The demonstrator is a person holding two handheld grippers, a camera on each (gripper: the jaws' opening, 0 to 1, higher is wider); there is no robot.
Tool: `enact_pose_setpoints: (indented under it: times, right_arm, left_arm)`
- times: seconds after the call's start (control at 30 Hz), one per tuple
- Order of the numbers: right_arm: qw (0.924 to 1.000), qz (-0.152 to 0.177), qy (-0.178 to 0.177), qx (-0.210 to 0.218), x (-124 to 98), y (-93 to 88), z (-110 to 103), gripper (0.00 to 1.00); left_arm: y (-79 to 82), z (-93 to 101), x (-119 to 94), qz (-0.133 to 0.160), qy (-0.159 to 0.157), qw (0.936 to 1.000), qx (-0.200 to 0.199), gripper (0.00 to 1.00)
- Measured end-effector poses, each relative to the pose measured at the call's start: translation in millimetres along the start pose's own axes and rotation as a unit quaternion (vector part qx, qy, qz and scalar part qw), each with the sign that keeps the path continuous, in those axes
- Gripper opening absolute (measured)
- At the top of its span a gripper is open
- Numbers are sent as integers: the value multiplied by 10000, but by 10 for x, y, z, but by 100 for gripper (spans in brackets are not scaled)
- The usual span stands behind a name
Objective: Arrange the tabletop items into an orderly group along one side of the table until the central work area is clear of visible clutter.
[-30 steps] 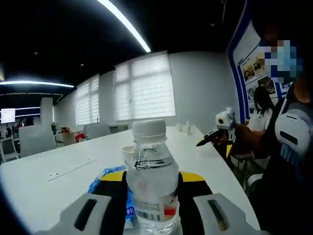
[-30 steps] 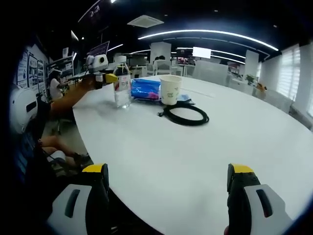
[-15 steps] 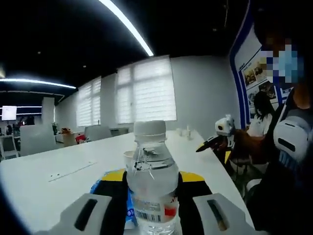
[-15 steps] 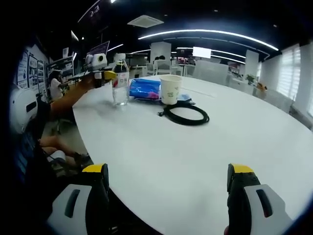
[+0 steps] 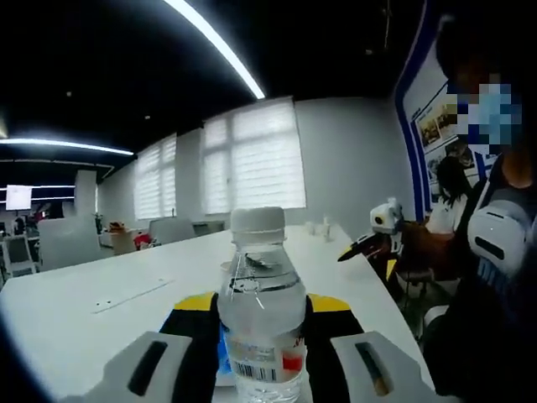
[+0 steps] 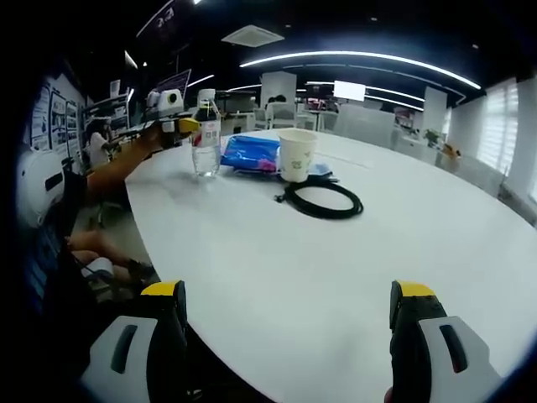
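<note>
Your left gripper [image 5: 262, 357] holds the water bottle [image 5: 262, 311] low on its body, so a fast move could tip it. Your right gripper [image 6: 285, 336] is wide open with nothing between its jaws. If you put the bottle down carelessly, it may knock the paper cup [image 6: 297, 155].

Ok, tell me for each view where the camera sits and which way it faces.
Left gripper view: rides on the left hand-held gripper, facing across the white table toward the windows; its jaws clamp the water bottle; the person's arm shows at right.
Right gripper view: rides on the right hand-held gripper, low at the table edge, facing the paper cup, black cable and blue packet; jaws apart.
Shared: bottle, table, and each other's gripper.
</note>
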State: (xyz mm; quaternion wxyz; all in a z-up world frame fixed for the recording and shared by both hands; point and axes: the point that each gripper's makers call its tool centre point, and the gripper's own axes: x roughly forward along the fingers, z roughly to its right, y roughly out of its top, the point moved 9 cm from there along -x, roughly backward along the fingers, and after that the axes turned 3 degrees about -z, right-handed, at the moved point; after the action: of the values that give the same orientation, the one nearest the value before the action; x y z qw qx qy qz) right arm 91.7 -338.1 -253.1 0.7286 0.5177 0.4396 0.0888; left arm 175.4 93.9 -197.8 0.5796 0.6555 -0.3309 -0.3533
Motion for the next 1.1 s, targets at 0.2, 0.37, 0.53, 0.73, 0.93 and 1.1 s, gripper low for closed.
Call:
enact_pose_setpoints:
  times: [0.2, 0.37, 0.53, 0.73, 0.93, 1.1]
  right_arm:
    - [10000, -19, 14, -26, 20, 30, -19, 98]
    - [10000, -27, 36, -58, 52, 65, -40, 98]
    - [9999, -35, 63, -89, 85, 97, -67, 98]
    - [9999, -43, 40, -90, 77, 109, -64, 98]
    - [9999, -50, 12, -87, 57, 106, -63, 98]
    - [9999, -53, 2, -97, 44, 108, -67, 98]
  left_arm:
    - [-11, -62, -103, 13, 78, 10000, -26, 36]
    - [-20, -129, -210, 32, 168, 9998, -70, 36]
    - [-43, -202, -297, 67, 258, 9996, -116, 36]
    - [-60, -334, -429, 162, 351, 9991, -156, 36]
    - [-48, -459, -535, 265, 489, 9983, -167, 36]
    - [-41, -513, -575, 300, 544, 9980, -139, 36]
